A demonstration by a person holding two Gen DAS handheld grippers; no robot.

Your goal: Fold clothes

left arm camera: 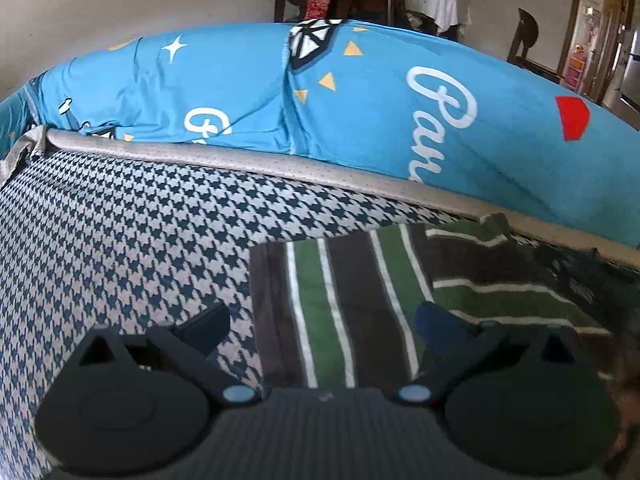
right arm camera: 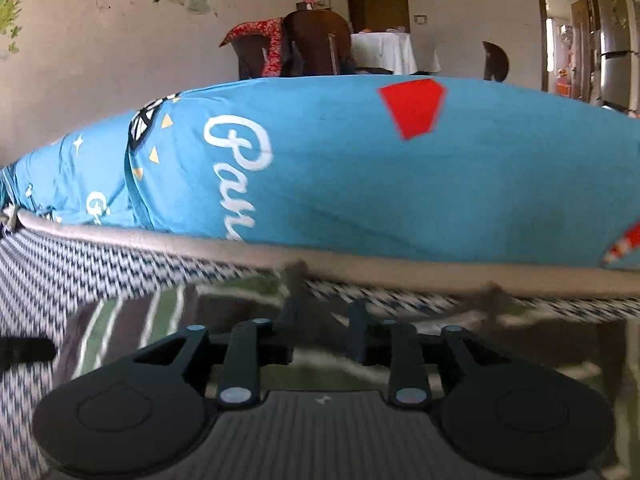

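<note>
A garment (left arm camera: 348,280) with dark brown, green and white stripes lies flat on a houndstooth cushion (left arm camera: 120,240), its left edge straight and its right part rumpled. My left gripper (left arm camera: 322,320) hovers low over it, open wide; one finger is above the cushion and the other above the stripes. In the blurred right wrist view the same garment (right arm camera: 132,328) spreads under my right gripper (right arm camera: 322,320). Its fingers stand a narrow gap apart with cloth showing between them, close to the garment's far edge.
A big blue pillow (left arm camera: 360,100) with white lettering lies along the cushion's grey piped far edge (left arm camera: 280,168), also seen as pillow (right arm camera: 360,180). Behind it are chairs (right arm camera: 316,44), a white-clothed table (right arm camera: 384,52) and doorways. A dark object (right arm camera: 24,350) pokes in at the left.
</note>
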